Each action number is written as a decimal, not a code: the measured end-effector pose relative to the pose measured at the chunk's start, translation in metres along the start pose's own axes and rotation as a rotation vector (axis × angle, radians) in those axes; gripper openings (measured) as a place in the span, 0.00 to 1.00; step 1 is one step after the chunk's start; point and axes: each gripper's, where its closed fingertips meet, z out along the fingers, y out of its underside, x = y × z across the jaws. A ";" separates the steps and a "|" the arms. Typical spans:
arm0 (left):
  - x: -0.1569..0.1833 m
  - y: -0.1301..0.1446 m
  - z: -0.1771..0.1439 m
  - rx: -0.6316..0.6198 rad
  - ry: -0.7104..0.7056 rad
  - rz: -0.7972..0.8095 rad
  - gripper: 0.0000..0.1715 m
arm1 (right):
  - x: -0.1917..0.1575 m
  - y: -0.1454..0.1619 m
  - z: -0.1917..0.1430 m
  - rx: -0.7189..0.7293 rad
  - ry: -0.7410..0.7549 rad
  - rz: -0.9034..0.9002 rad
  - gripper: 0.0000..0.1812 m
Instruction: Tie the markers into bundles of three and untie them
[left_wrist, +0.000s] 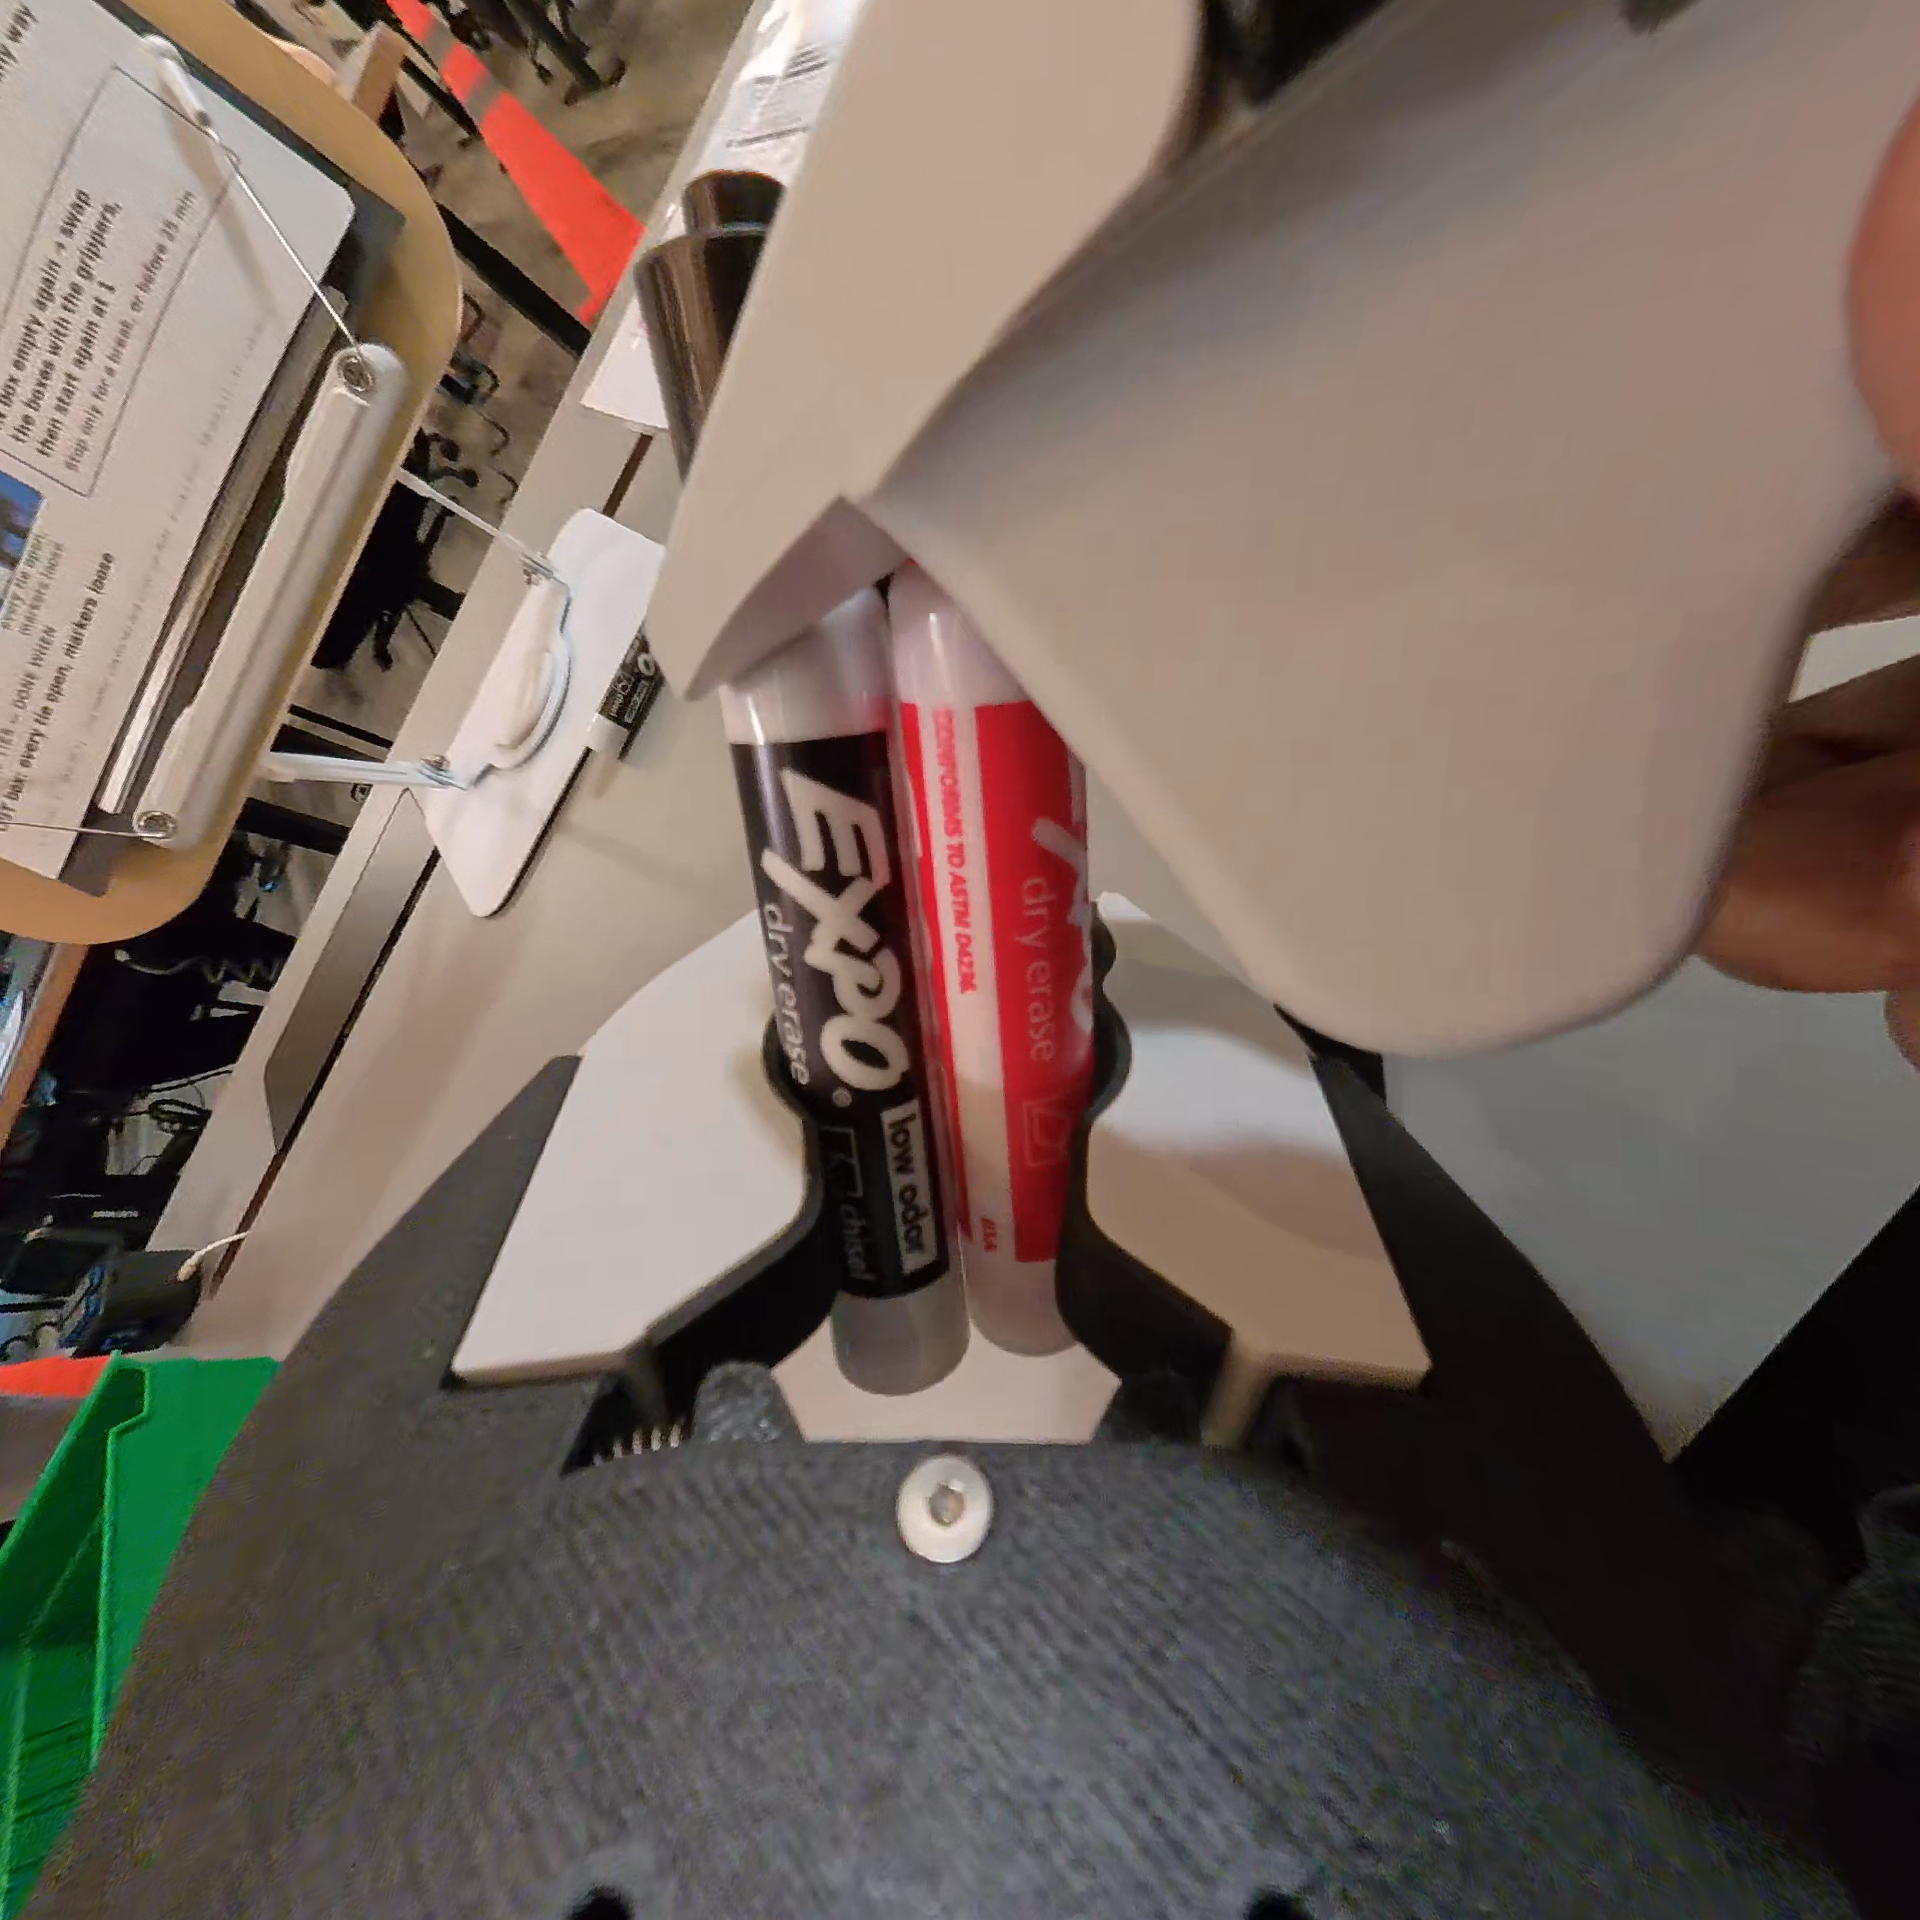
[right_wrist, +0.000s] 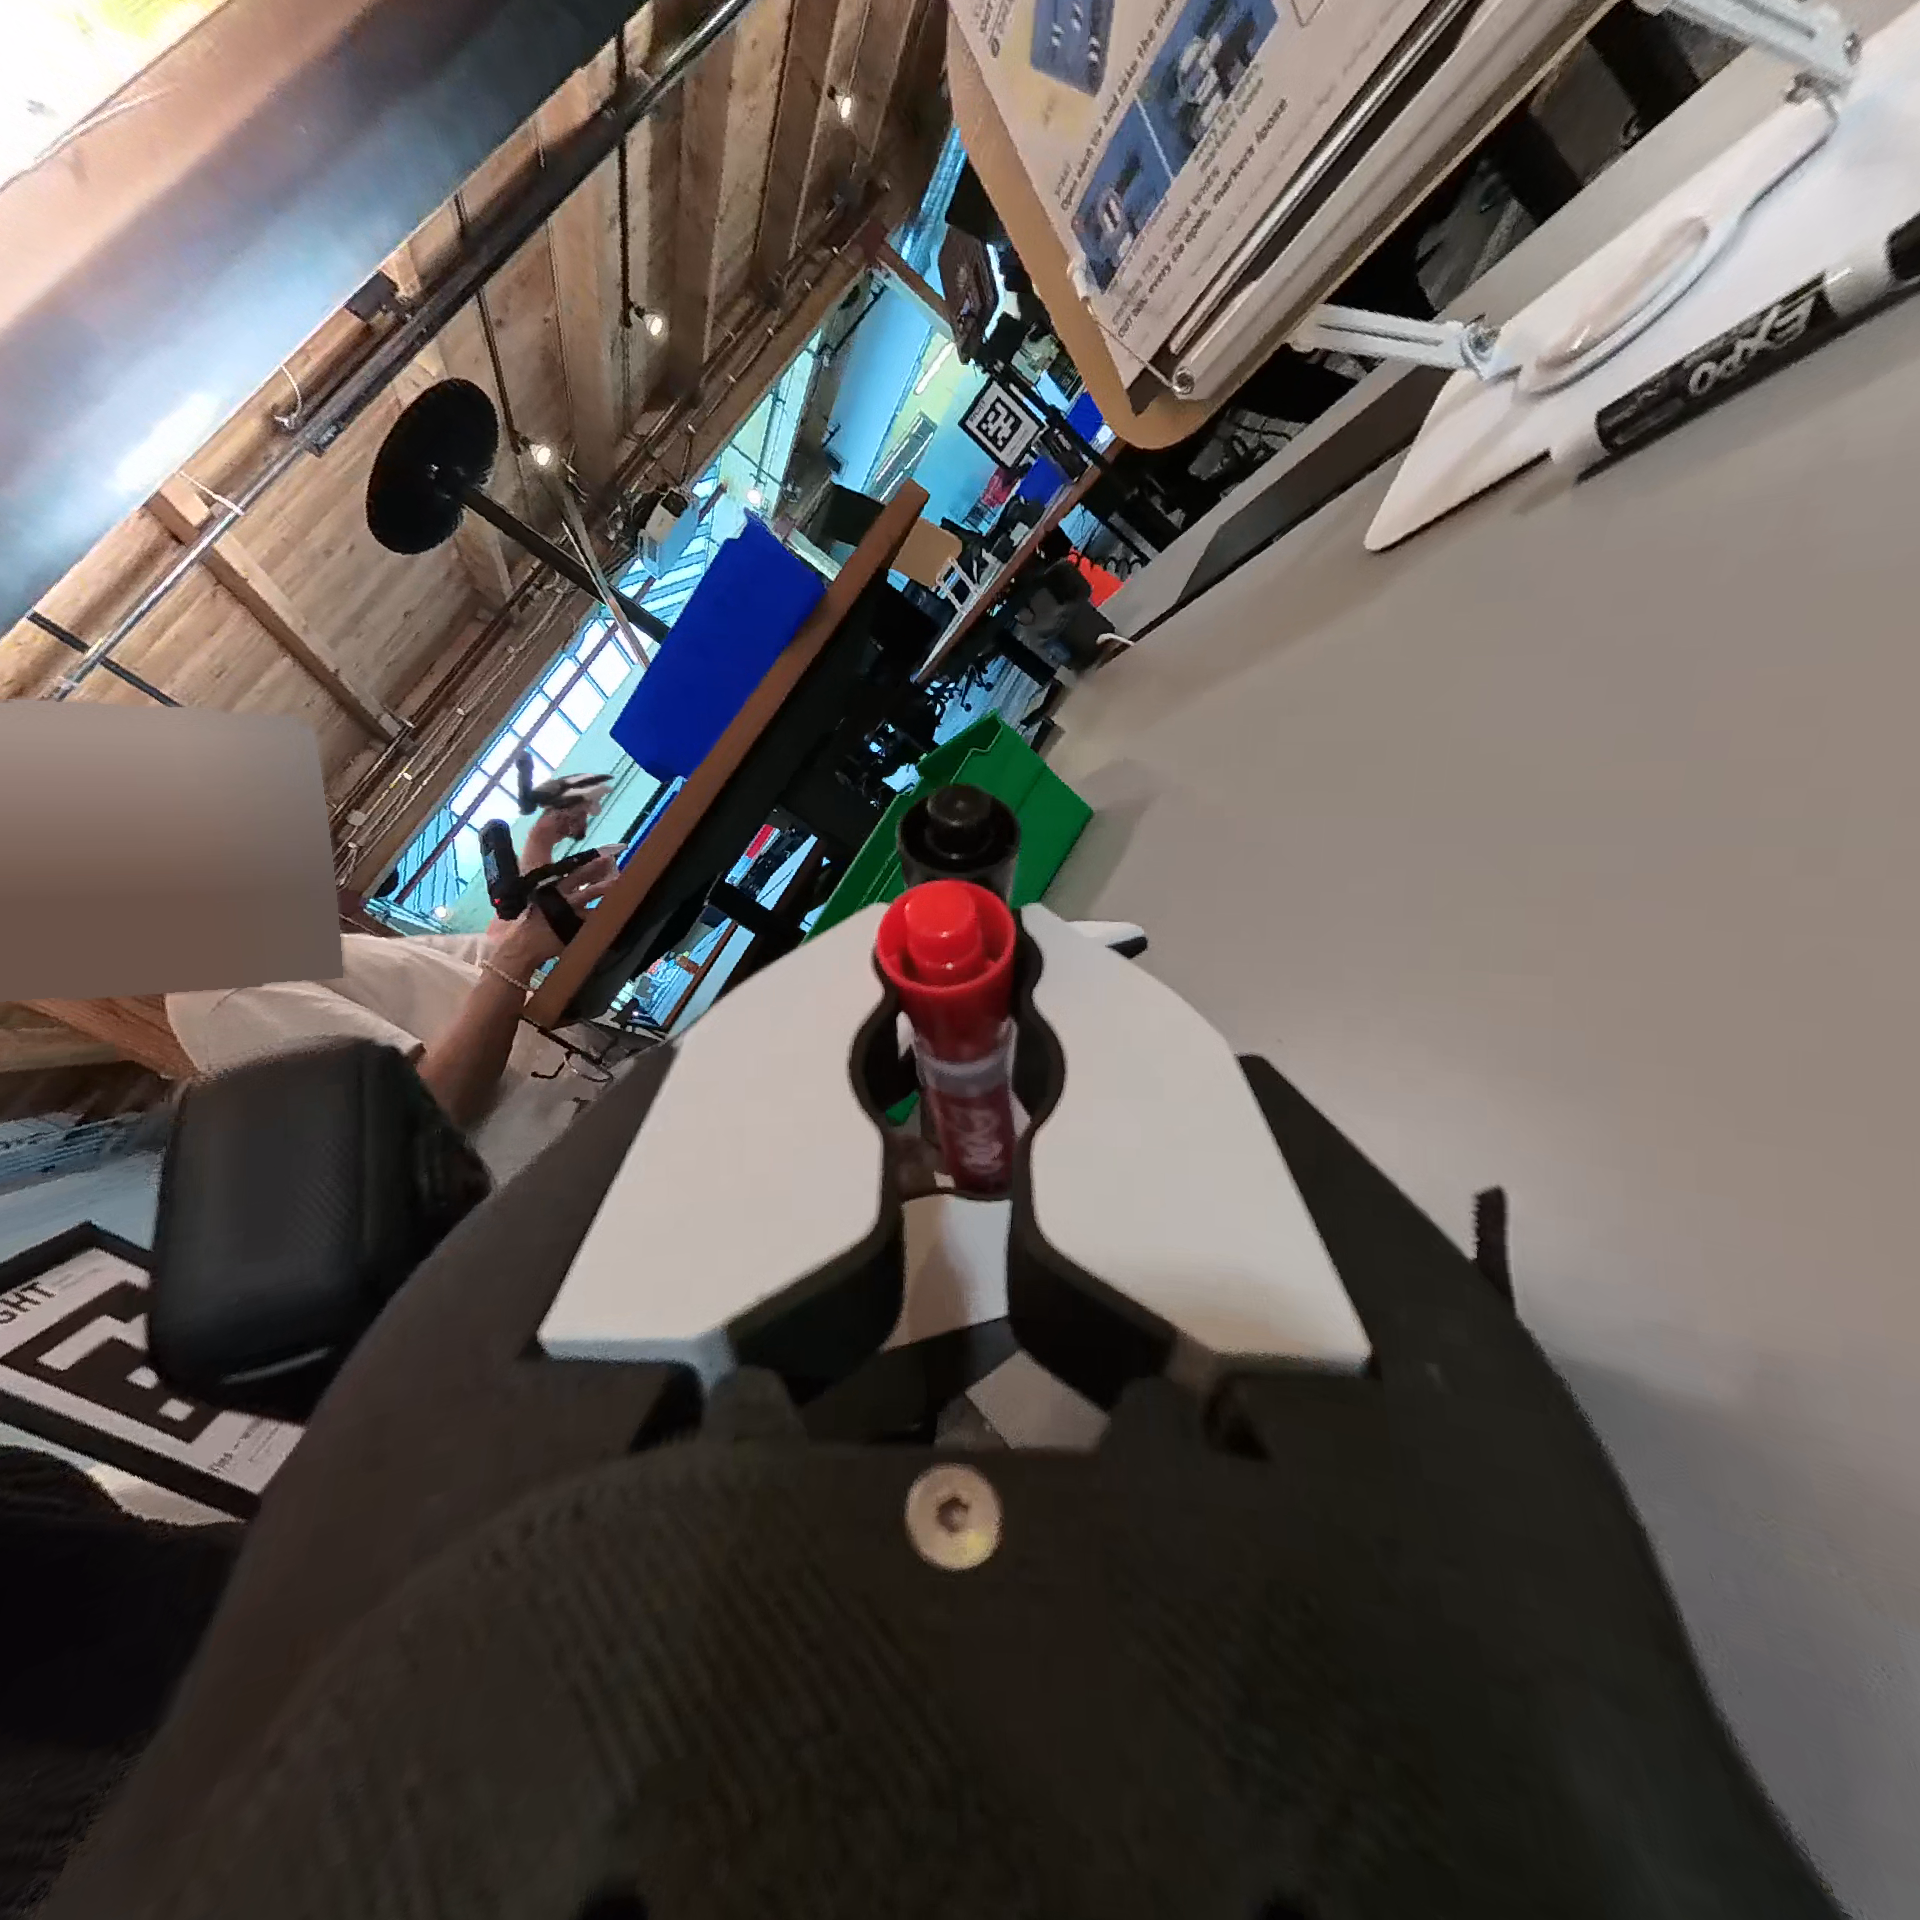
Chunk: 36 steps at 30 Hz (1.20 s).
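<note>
In the left wrist view my left gripper (left_wrist: 925, 987) is shut on a black marker (left_wrist: 831, 1039) and a red marker (left_wrist: 1008, 987) lying side by side between its white fingers. The right gripper's white body (left_wrist: 1299, 468) covers their far ends, and a dark cap end (left_wrist: 696, 322) sticks out past it. In the right wrist view my right gripper (right_wrist: 951, 956) is shut on the red marker (right_wrist: 961, 1081), cap pointing away. The black marker's cap (right_wrist: 956, 842) shows just beyond it. No tie is visible.
A loose black marker (right_wrist: 1745, 353) lies on the grey table (right_wrist: 1455, 935) by the white base (right_wrist: 1475, 457) of a document stand (left_wrist: 156, 416). A green bin (right_wrist: 1029, 800) sits at the table edge. A person's hand (left_wrist: 1829, 831) holds the right gripper. Left tips to right tips: about 7 centimetres.
</note>
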 end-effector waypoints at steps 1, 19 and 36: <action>-0.001 0.000 0.000 0.005 -0.002 -0.003 0.28 | 0.000 0.000 0.000 -0.002 0.002 -0.008 0.10; 0.001 -0.002 0.000 0.027 0.013 -0.001 0.25 | -0.002 0.002 -0.001 0.026 0.051 -0.086 0.10; -0.005 0.019 0.005 -0.044 0.085 -0.037 0.25 | 0.002 0.002 0.003 -0.048 -0.012 -0.148 0.21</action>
